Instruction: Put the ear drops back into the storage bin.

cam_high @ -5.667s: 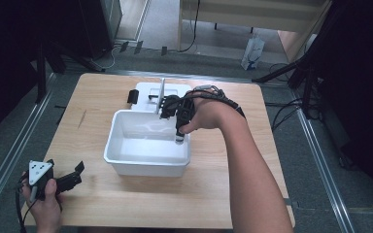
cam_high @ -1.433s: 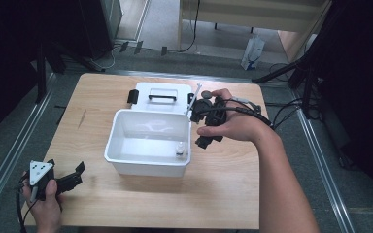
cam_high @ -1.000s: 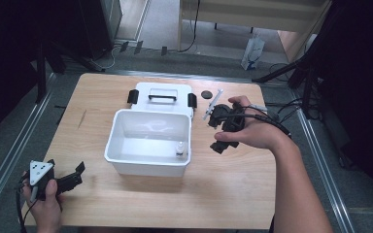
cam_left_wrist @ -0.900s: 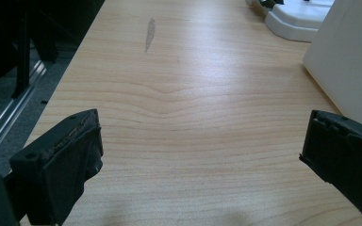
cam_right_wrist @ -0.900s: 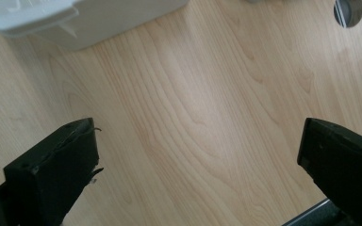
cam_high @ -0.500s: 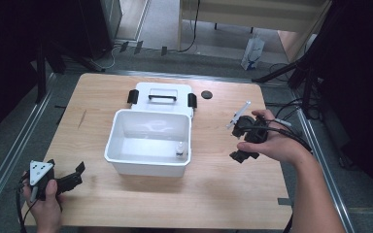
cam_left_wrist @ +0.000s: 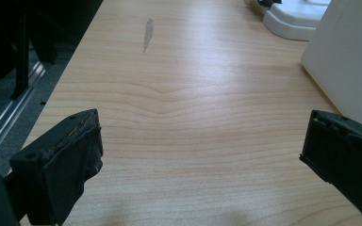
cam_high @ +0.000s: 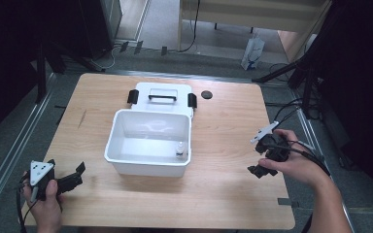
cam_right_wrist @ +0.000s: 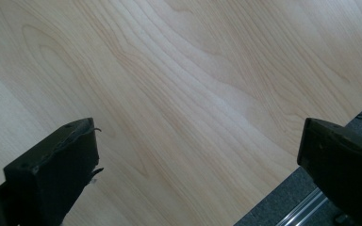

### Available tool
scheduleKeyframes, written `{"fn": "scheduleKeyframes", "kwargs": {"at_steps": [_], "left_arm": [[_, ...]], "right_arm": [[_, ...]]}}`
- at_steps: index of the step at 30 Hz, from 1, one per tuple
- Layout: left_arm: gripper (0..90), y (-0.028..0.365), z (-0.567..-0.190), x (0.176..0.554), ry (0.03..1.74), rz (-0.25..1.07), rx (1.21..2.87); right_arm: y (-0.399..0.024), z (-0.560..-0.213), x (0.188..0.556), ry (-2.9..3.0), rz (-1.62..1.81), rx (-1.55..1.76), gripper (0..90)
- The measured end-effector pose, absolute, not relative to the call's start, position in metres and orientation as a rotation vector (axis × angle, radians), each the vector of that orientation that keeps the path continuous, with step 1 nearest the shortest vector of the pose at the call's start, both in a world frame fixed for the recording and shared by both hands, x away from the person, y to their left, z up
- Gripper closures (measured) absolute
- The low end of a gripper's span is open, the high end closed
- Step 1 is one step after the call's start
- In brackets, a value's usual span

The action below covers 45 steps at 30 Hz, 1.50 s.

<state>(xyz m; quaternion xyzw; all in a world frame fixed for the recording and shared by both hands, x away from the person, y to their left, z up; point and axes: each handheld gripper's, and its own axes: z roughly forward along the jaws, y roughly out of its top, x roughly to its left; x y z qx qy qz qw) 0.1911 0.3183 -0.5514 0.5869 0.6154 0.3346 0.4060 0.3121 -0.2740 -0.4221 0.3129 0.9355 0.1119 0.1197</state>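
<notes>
In the white bin's point(cam_high: 148, 145) front right corner a small bottle point(cam_high: 179, 150) stands upright, cap up; both tongs gape empty.

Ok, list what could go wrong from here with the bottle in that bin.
1. The small bottle stands upright in the white bin, close to its right wall; reaching in could tip it.
2. The right gripper, jaws open, sits near the table's right edge, so its trailing cable may snag there.
3. The lid lies right behind the bin; shoving the bin could push it.
</notes>
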Motion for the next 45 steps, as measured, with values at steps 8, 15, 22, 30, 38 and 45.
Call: {"fn": "scheduleKeyframes", "kwargs": {"at_steps": [8,15,22,30,38,45], "left_arm": [[0.1,0.318,-0.551,0.191,1.548,0.846,1.484],[0.2,0.317,-0.551,0.191,1.548,0.847,1.487],[0.1,0.317,-0.551,0.19,1.547,0.856,1.485],[0.2,0.317,-0.551,0.19,1.547,0.863,1.483],[0.1,0.316,-0.551,0.19,1.547,0.869,1.49],[0.1,0.315,-0.551,0.19,1.554,0.875,1.492]], "right_arm": [[-0.298,-0.445,0.293,2.619,0.462,1.008,0.0],[-0.311,-0.467,0.278,2.492,0.613,1.07,0.0],[-0.323,-0.485,0.261,2.278,0.831,1.159,0.0],[-0.347,-0.525,0.233,1.983,1.077,1.333,0.0],[-0.353,-0.544,0.217,1.79,1.222,1.401,0.0],[-0.353,-0.545,0.217,1.799,1.267,1.388,0.0]]}}
